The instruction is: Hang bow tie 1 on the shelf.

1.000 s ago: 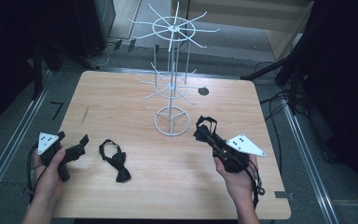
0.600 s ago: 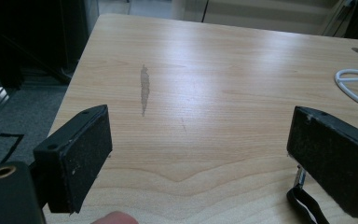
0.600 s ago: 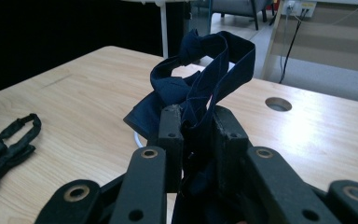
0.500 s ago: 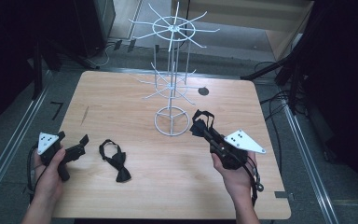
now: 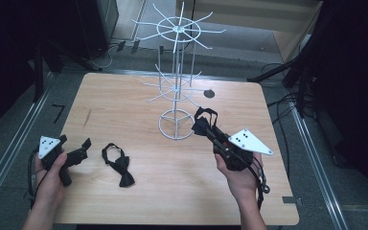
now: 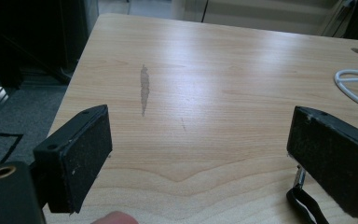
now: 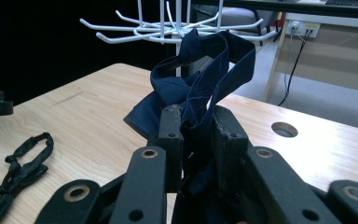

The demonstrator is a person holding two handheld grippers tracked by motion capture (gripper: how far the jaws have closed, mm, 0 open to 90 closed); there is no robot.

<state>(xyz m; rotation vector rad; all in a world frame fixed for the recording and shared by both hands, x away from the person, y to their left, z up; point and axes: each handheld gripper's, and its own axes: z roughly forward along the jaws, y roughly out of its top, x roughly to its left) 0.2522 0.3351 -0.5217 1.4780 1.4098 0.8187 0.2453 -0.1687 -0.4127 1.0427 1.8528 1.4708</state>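
Even overhead light brightens the table point(image 5: 124, 96) with mild glare; surroundings are dark, shadows soft, focus sharp.

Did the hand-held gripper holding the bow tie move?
Yes. The right hand-held gripper carried the bow tie up the picture, closer to the white wire rack.

A light wooden table point(image 5: 124, 105) with rounded corners carries a white wire display stand point(image 5: 176, 125) on a ring base, standing nearer the far edge, about midway across. A black fabric bow tie point(image 5: 119, 165) lies flat toward the near left corner. A dark round hole point(image 5: 209, 93) sits near the far edge.
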